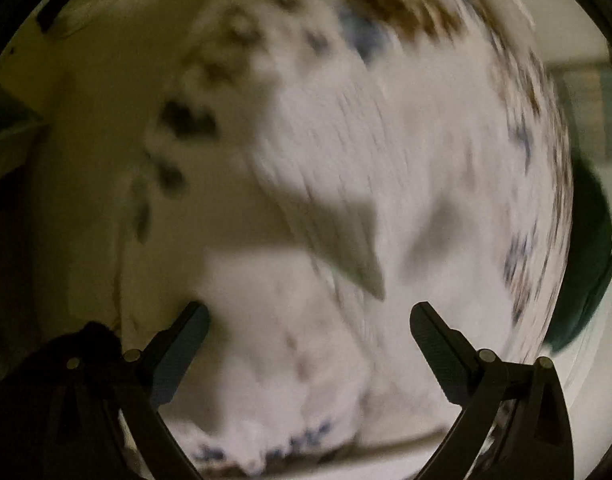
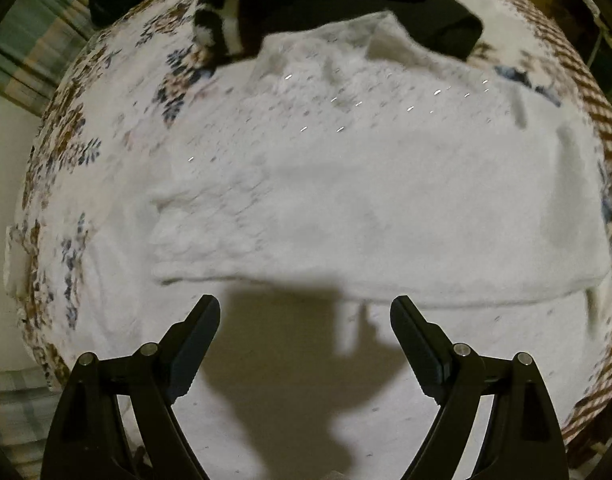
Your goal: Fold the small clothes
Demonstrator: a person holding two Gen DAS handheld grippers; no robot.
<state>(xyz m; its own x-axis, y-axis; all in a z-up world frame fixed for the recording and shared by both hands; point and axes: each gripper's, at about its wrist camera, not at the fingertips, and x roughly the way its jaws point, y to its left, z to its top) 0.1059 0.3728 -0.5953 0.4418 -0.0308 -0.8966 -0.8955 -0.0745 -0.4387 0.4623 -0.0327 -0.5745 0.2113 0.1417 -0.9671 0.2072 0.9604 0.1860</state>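
A white knitted garment (image 2: 386,208) lies folded on a white floral cloth (image 2: 106,168) in the right wrist view, its near edge just beyond my open, empty right gripper (image 2: 305,308), which hovers above the cloth. In the left wrist view everything is motion-blurred: white fabric (image 1: 346,168) fills the middle, and whether it is the garment or the cloth I cannot tell. My left gripper (image 1: 309,314) is open and holds nothing.
Dark clothes and a black-and-white striped piece (image 2: 222,20) lie at the far edge of the cloth. The cloth has a brown checked border (image 2: 594,120). A dark green object (image 1: 590,264) sits at the right in the left wrist view.
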